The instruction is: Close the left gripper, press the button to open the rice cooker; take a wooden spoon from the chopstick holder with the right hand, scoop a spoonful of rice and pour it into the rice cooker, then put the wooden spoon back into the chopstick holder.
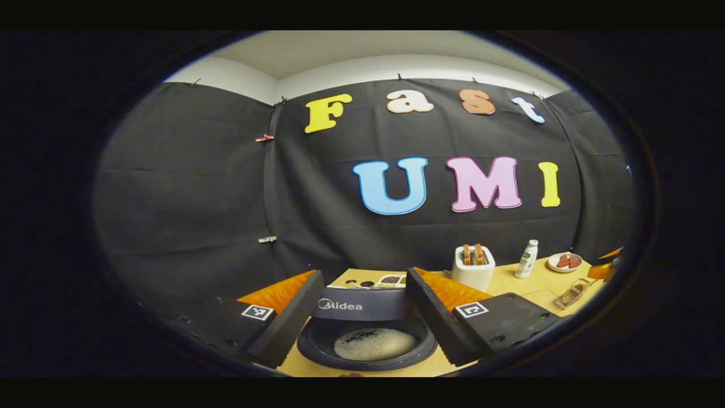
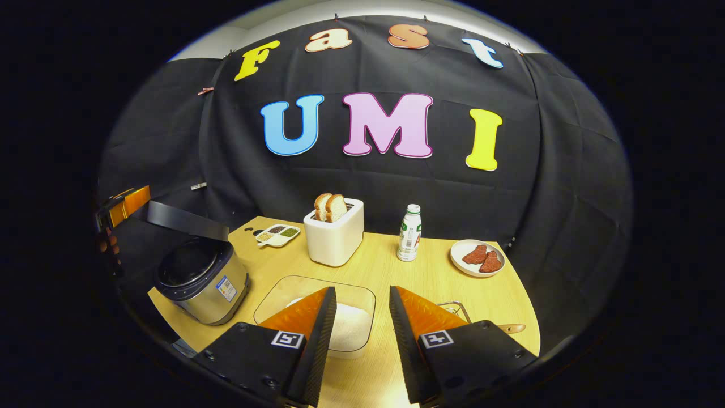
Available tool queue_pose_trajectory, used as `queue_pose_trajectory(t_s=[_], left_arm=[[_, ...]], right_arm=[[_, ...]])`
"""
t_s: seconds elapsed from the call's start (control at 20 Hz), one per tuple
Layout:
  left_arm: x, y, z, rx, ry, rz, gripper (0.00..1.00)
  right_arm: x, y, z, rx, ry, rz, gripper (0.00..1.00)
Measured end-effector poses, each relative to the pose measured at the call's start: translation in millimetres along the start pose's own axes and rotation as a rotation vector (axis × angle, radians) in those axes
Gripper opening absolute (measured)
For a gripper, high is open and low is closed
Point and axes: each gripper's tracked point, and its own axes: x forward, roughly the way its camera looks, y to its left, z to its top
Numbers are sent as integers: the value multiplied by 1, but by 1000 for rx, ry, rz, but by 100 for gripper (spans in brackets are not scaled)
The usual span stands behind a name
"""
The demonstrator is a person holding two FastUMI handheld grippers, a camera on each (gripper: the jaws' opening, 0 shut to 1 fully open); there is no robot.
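Note:
The rice cooker (image 1: 368,354) stands open right below my left gripper (image 1: 365,275), whose jaws are open and empty. Its lid (image 1: 362,305) is raised and white rice (image 1: 374,343) lies in the dark inner pot. In the right gripper view the cooker (image 2: 201,280) sits at the table's left with the left gripper (image 2: 127,205) behind it. My right gripper (image 2: 361,292) is open and empty above a clear container of rice (image 2: 351,326). A wooden spoon handle (image 2: 512,327) pokes out beside the wire chopstick holder (image 2: 453,309), mostly hidden behind the right finger.
A white toaster (image 2: 334,235) with bread, a small bottle (image 2: 409,233), a plate with red pieces (image 2: 478,258) and a divided condiment dish (image 2: 277,234) stand toward the back of the wooden table (image 2: 430,283). A hand (image 2: 107,243) holds the left gripper.

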Motion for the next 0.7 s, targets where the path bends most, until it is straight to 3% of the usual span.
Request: queue_pose_trajectory(t_s=[0.7], left_arm=[[-40, -4, -97, -18, 120, -15, 100]], right_arm=[[-5, 16, -3, -3, 5, 42, 60]])
